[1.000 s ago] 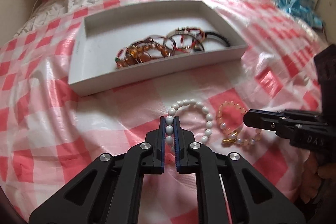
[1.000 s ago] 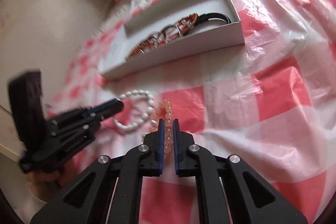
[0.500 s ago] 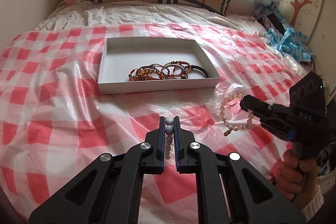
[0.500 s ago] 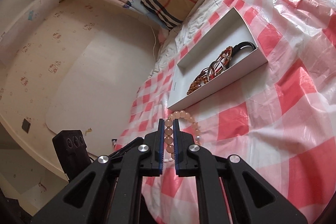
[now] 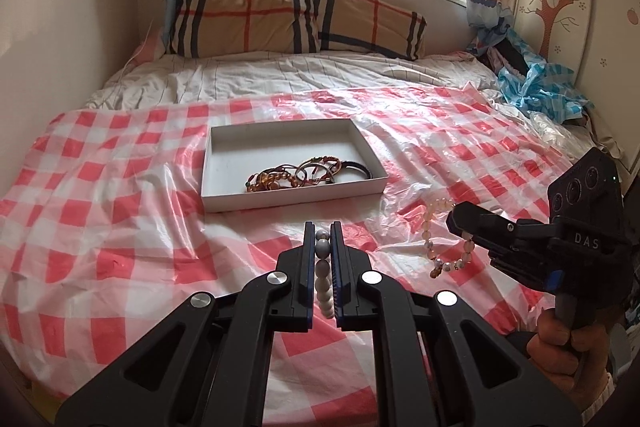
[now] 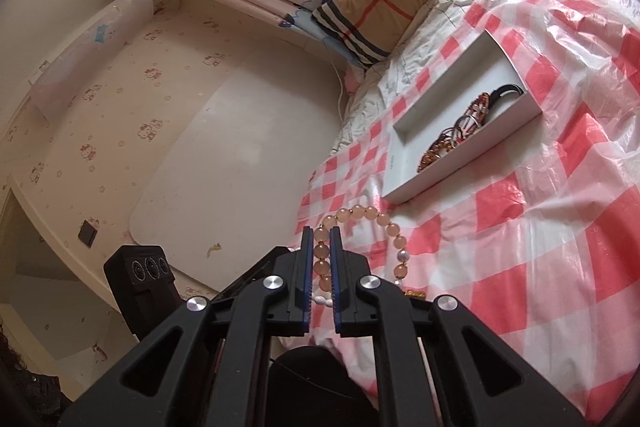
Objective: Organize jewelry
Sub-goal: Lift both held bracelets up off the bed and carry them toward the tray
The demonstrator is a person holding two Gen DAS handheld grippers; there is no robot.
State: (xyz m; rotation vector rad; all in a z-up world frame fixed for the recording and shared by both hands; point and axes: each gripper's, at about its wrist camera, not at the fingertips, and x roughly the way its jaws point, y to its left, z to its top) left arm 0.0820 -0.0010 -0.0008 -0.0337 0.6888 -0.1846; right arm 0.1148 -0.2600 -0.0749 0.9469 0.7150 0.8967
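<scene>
My left gripper is shut on a white bead bracelet, held up above the checked cover; its beads hang down between the fingers. My right gripper is shut on a peach bead bracelet, which loops out to the right of its fingers. In the left wrist view the same right gripper sits at the right with that peach bracelet dangling from its tip. A white shallow box lies further back on the bed and holds several brown, red and black bracelets. The box is also seen from the right wrist.
The bed is covered with a red-and-white checked plastic sheet. Plaid pillows lie at the head under a window. A crumpled blue cloth is at the far right. A person's hand holds the right gripper's handle.
Both grippers have lifted off the cover, each carrying its bracelet up with it. The views have pulled back and tilted up, so the box now looks smaller and farther away.
</scene>
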